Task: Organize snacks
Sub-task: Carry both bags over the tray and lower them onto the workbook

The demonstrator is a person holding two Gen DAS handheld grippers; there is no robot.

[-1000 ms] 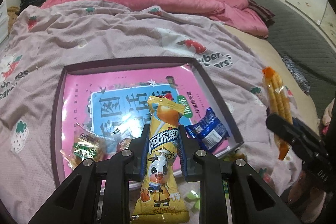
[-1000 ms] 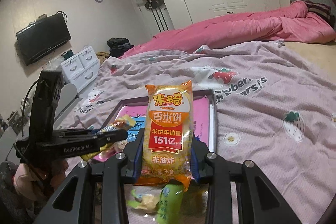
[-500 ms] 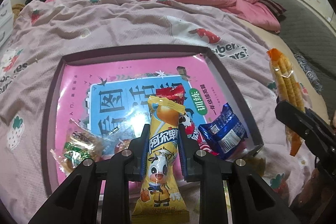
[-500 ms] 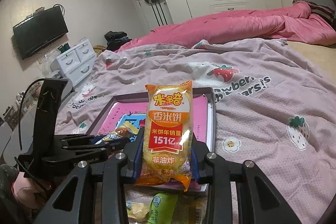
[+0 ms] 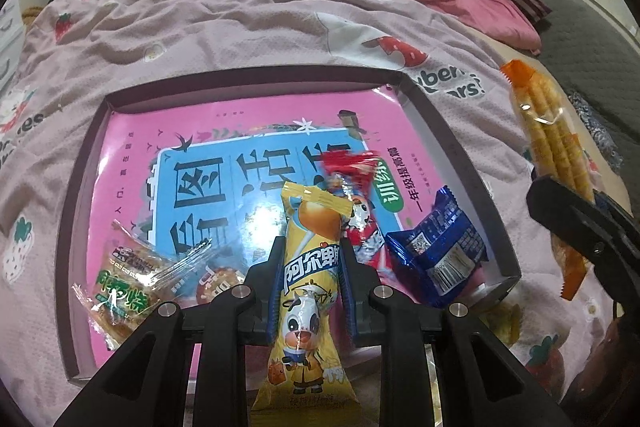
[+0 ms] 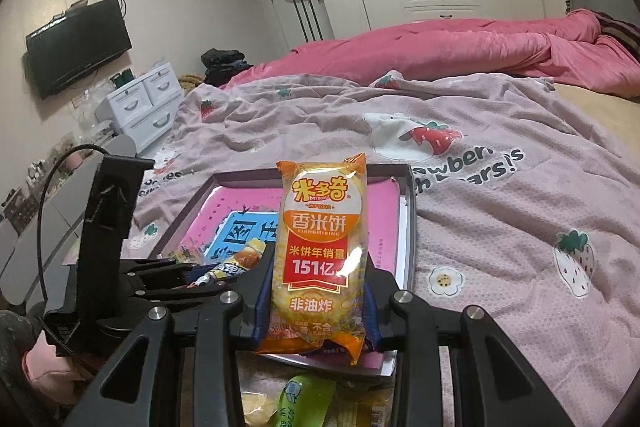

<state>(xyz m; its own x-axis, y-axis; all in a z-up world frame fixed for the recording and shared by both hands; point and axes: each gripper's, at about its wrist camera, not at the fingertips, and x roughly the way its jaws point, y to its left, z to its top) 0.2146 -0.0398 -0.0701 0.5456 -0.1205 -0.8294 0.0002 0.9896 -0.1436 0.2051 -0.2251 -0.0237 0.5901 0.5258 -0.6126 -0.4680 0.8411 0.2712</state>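
Partway done. Tray [image 5: 460, 163] on the bed already holds three packets: green [image 5: 124, 291], red [image 5: 360, 211], blue [image 5: 440, 255].

Left gripper [image 5: 310, 267] grasps the yellow stick [image 5: 308, 291] over the tray's near edge. Right gripper [image 6: 320, 291] grasps the rice cracker [image 6: 320, 251] at the tray's near right corner. Both unplaced. Loose snacks [image 6: 304, 399] lie outside, just before the tray.
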